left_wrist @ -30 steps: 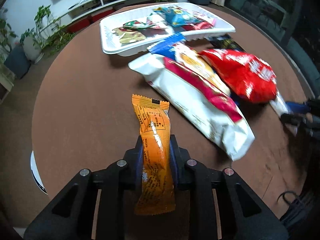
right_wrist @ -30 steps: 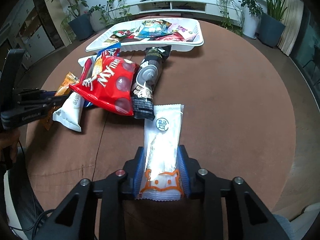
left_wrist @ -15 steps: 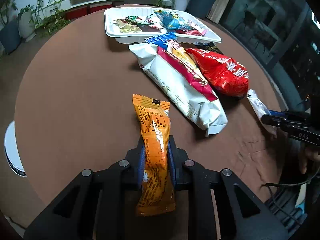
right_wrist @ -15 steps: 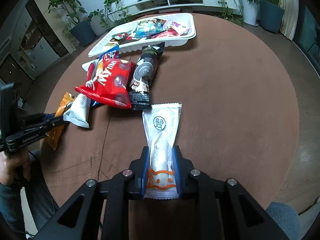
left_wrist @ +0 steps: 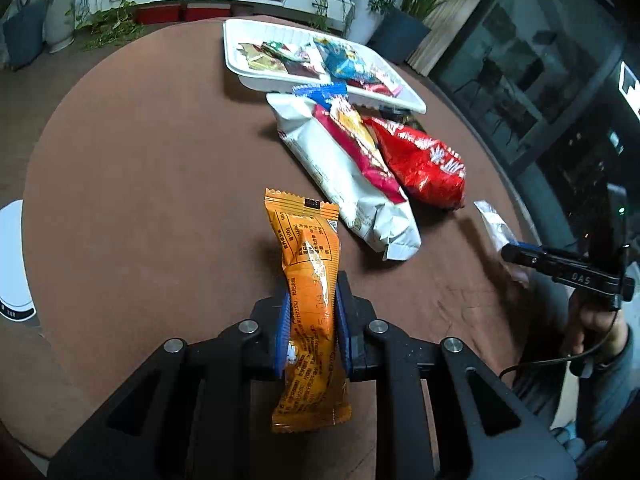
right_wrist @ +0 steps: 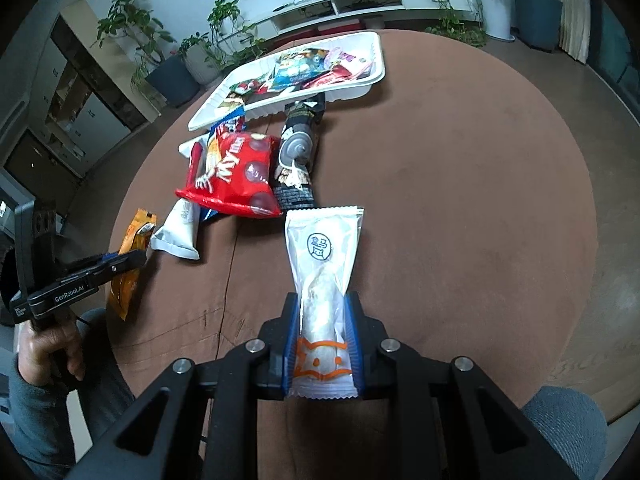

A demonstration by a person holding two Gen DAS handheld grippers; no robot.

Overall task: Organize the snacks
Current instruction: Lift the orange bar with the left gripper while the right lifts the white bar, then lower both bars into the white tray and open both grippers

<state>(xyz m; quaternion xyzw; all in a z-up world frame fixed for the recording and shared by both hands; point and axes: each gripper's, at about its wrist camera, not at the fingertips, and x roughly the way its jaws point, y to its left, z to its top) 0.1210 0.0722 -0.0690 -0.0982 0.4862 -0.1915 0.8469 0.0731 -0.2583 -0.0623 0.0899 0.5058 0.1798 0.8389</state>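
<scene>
On the round brown worktop, an orange snack packet is clamped between the blue pads of the left tongs, its lower end hanging past them. Small wrappers in the white tray are too jumbled to be told apart. A white snack packet is pinched in the right tongs; a black pack is partly hidden under the tray's rim.

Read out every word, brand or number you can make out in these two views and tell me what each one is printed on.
"GenRobot.AI": side of the left gripper, seen from the right wrist.
"My...": red bag; remaining letters unclear.
"DAS": side of the right gripper; possibly part of a longer mark.
Orange packet: printed table, too small to read.
White packet: round emblem, characters illegible.
Black pouch and tray snacks: too blurred.
</scene>
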